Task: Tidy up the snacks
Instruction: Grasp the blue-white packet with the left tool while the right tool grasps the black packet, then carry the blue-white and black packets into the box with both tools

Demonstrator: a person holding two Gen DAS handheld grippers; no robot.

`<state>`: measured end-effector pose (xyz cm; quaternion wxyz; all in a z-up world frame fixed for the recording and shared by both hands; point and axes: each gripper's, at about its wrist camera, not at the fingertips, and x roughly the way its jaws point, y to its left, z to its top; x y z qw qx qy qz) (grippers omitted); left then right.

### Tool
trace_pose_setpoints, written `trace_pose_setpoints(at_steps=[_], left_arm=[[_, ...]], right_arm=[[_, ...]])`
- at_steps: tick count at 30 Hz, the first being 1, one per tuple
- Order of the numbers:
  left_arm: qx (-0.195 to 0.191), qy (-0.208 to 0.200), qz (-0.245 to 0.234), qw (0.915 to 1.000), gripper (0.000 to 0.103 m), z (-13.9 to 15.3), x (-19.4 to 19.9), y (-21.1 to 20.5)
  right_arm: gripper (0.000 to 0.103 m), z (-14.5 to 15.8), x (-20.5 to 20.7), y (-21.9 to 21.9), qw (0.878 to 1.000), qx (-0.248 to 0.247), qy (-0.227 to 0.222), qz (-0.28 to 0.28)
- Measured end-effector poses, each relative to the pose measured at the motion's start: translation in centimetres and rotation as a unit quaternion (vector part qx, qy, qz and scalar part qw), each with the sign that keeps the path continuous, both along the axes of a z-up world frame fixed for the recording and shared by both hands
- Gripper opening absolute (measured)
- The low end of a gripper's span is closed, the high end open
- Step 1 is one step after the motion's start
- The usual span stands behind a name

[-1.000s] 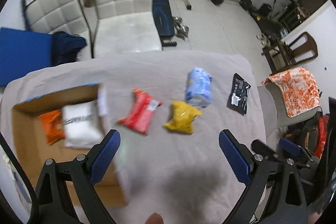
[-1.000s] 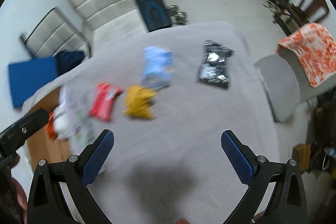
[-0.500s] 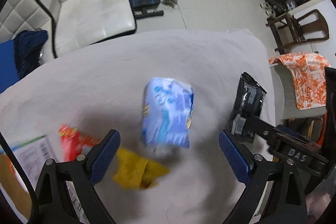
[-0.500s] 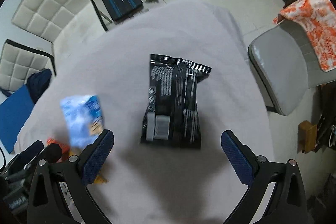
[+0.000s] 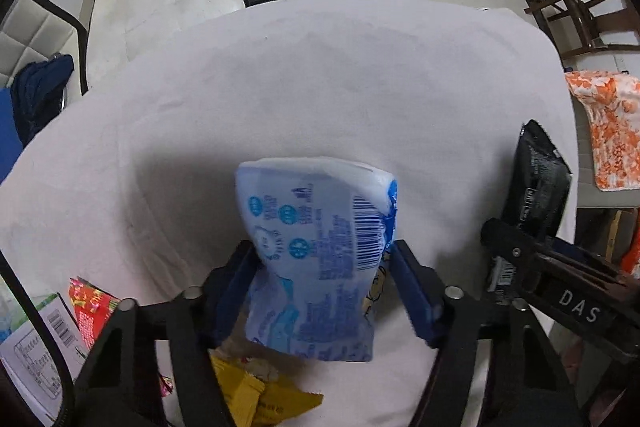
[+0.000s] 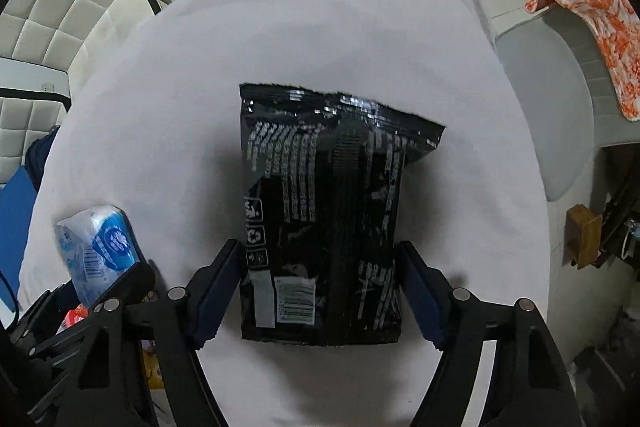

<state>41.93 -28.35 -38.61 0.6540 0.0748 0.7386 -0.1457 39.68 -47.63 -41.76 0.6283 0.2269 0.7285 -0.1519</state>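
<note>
Snack packets lie on the white cloth-covered table. Since the earlier frames, both grippers have descended and their jaws have just been closing. The left gripper now pinches the blue-and-white plastic packet between its pads. The right gripper clamps the black foil bag, right of the blue packet.
</note>
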Motion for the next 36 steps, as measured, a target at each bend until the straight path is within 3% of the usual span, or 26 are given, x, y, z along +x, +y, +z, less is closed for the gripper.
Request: trace_pose_setpoints(at_steps=[4,7,12,24,36], left_arm=[[-0.004,-0.012,0.011,0.9999,0.047,0.5,-0.4,0.5],[-0.009,-0.017,0.018,0.9996,0.040,0.9,-0.9,1.1],[-0.016,-0.024,0.031,0.9991,0.039,1.8,-2.0,2.4],[-0.026,-0.080,0.033,0.9959,0.039,6.4,-5.6,5.4],[-0.064,-0.122,0.057,0.9889,0.038,12.8,-11.7,10.8]], right_arm=[[0.071,-0.1,0.3,0.2,1.000,-0.017,0.007,0.011],[0.060,0.1,0.4,0.6,0.999,-0.030,0.005,0.018],[0.054,0.6,0.0,0.9,0.999,-0.038,0.001,0.034],[0.051,4.3,-4.5,3.2,0.995,-0.052,-0.029,0.076],[0.051,12.5,-11.1,10.9,0.988,-0.026,-0.100,0.118]])
